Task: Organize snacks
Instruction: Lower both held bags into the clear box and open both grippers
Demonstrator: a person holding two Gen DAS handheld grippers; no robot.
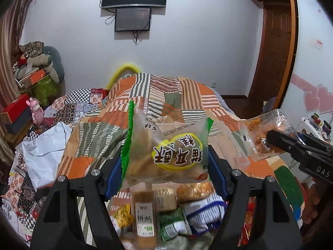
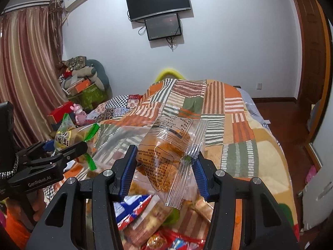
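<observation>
- The left gripper [image 1: 166, 156] has its jaws closed on a green-edged snack bag [image 1: 166, 145] with a yellow label. The blue pads press both of the bag's sides, and it is held up above the bed.
- The right gripper [image 2: 164, 166] has its jaws clamped on a clear packet of orange snacks [image 2: 164, 154], also lifted off the bed; its crimped end hangs down on the near side.
- In the left wrist view the clear packet shows at the right, level with the green-edged bag and apart from it.
- A pile of other snack packs [image 2: 145, 214] lies on the bed just below both grippers, among them a red, white and blue wrapper.
- A patchwork quilt [image 2: 229, 129] in orange, green and cream covers the bed beyond.
- A dark television [image 2: 158, 0] hangs on the far wall.
</observation>
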